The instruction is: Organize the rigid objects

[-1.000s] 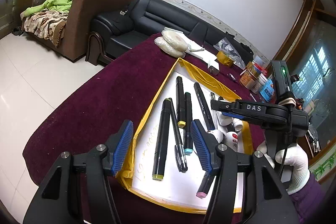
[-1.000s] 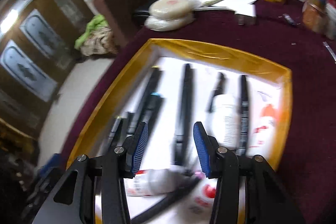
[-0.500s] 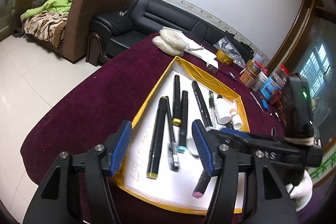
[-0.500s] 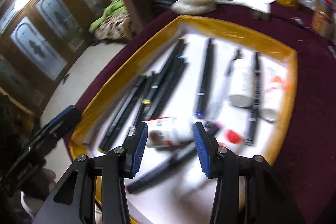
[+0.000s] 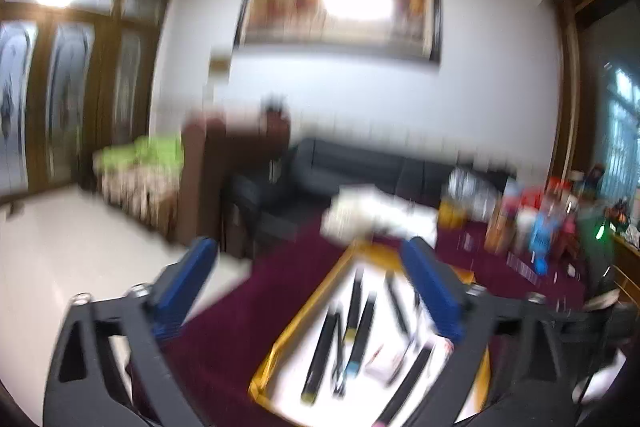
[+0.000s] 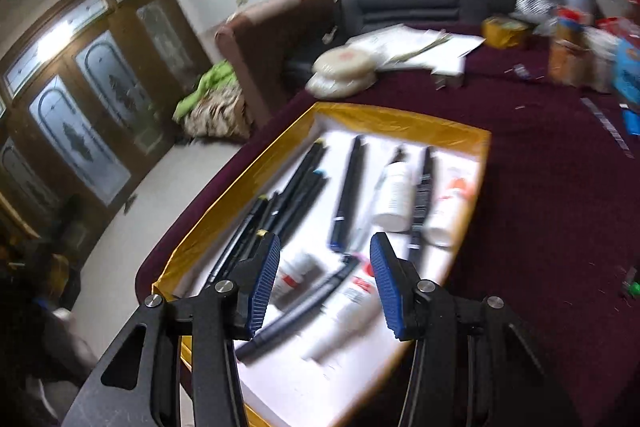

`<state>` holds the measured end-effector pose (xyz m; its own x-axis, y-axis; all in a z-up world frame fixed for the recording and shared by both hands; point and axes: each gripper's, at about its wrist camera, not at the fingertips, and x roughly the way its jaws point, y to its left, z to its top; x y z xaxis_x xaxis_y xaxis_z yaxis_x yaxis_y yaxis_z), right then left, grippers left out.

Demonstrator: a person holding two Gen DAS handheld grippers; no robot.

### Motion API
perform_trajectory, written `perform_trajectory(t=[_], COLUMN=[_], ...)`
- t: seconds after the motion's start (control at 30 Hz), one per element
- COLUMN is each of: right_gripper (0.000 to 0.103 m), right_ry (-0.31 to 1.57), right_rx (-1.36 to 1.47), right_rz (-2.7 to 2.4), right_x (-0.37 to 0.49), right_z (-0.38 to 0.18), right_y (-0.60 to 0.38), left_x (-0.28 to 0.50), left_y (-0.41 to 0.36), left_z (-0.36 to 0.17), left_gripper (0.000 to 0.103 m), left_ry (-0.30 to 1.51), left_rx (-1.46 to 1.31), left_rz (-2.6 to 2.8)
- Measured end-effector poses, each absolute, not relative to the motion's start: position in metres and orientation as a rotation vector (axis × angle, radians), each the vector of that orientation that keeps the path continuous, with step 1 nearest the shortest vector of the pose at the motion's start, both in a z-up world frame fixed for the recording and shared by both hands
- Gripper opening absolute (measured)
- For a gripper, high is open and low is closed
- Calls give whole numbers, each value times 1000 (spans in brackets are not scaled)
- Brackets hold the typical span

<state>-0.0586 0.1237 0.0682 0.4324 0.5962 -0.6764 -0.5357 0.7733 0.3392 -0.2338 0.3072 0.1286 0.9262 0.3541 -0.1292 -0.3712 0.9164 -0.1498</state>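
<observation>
Left gripper (image 5: 312, 279) is seen spread wide, its jaws just opened, nothing between them; the view is blurred and aimed nearly level toward the sofa (image 5: 360, 167). Right gripper (image 6: 324, 283) is held partly apart above the tray (image 6: 400, 123), nothing gripped. Markers (image 6: 348, 187) and small white bottles (image 6: 394, 193) are laid inside the yellow-rimmed tray on the maroon table (image 6: 540, 187); one marker lies crosswise under the right fingers (image 6: 264, 279). Jars (image 6: 568, 43) are seen well apart, at the far edge.
</observation>
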Motion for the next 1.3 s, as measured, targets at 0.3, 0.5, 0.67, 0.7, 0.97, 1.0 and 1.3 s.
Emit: perform_trajectory(t=[0.3,0.5,0.67,0.7,0.97,1.0,1.3], right_gripper=[89,91,91,91,91,91,91], right_ry=[583,497,528,532,558,558,580], right_rx=[16,-92,-147,-152,-179,-181,-218], right_rz=[441,343,353,355,382,381,363], right_x=[-108,-128,-133,-135,-143,-143,-140], right_z=[97,91,80,78,69,69,63], right_y=[71,58,55,54,53,53,64], left_x=[-185,-158,-158,-158,-154,-151,-145], left_y=[272,249,244,244,238,238,251], left_z=[139,119,96,95,88,87,74], left_gripper=[103,103,103,103,103,103,103], left_ry=[321,513,595,603,623,628,679], left_rx=[-254,-161,-149,-150,-148,-147,-191], left_rz=[181,361,460,468,433,432,402])
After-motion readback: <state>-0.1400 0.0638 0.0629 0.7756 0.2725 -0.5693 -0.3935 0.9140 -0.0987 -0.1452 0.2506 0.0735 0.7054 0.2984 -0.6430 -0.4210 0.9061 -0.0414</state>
